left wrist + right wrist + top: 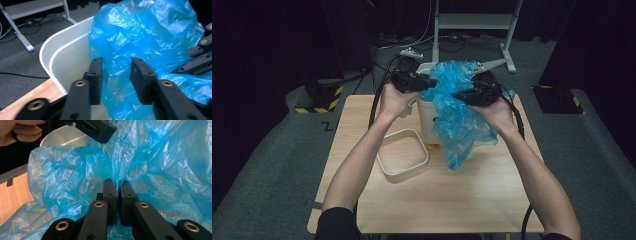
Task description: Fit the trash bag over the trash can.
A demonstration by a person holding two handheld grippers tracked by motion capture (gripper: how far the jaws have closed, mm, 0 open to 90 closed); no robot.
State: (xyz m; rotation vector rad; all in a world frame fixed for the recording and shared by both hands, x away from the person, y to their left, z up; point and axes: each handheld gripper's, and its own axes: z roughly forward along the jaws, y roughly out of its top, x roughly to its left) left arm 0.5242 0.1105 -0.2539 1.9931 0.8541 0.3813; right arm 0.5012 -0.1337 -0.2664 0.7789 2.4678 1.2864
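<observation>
A crumpled blue plastic bag sits in and spills over a white bin at the table's far middle. In the right gripper view my right gripper is shut on a fold of the blue bag. From above, the right gripper holds the bag's right side. My left gripper stands open at the bin's curved rim, with the edge of the bag between its jaws and room left on both sides. In the high view it is at the bag's left side.
A square white lid lies on the wooden table to the left of the bin. A metal stand's feet and cables lie on the grey floor behind. A yellow-black striped base stands at the back left.
</observation>
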